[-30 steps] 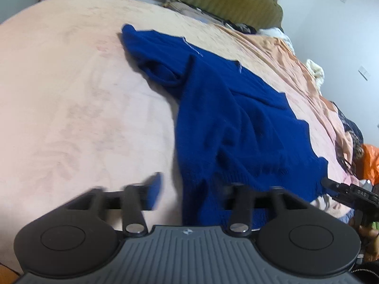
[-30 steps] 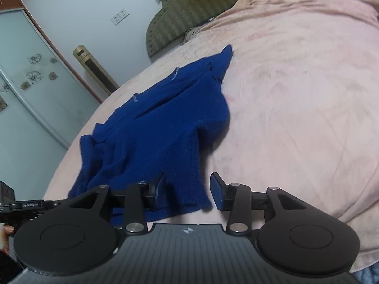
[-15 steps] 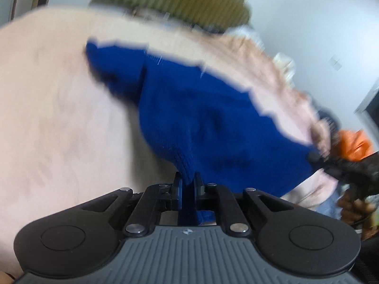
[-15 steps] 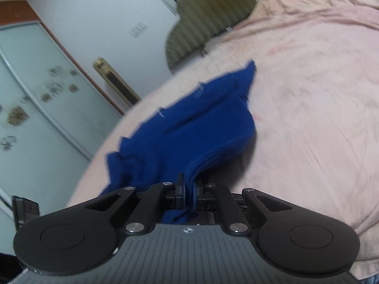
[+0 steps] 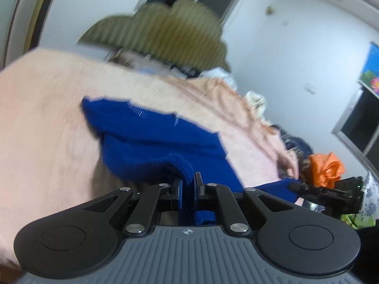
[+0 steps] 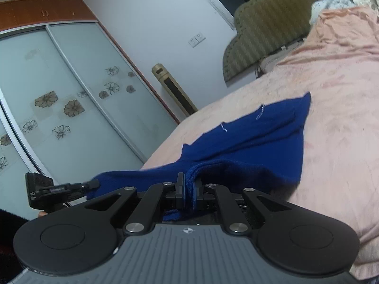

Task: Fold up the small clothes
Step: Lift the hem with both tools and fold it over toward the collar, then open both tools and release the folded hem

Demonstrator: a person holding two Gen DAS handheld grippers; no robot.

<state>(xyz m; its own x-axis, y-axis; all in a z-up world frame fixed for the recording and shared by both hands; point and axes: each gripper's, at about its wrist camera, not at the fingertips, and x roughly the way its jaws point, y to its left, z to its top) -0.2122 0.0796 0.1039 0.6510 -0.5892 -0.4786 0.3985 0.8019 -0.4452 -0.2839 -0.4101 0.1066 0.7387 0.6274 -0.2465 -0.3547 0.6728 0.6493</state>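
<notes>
A home bedroom.
A bed (image 6: 336,108) spread with a peach floral blanket (image 5: 42,127) runs up to a padded olive scalloped headboard (image 6: 279,23). Beside it stand a wardrobe with frosted sliding doors (image 6: 59,99) printed with flowers, a gold tower fan (image 6: 174,90), a wall socket (image 6: 197,39) and a dark window (image 5: 360,123).

A: Support surface?
B: Bed (image 6: 336,108), peach-pink cover with a faint floral print, wrinkled toward the far side. Olive striped headboard (image 6: 272,19) at its head.
A: What's on it?
B: Blue knit garment (image 6: 255,142), far part lying on the cover, near edge raised off it. Pale crumpled fabric (image 6: 331,2) bunched at the head end. Left view is blurred.
</notes>
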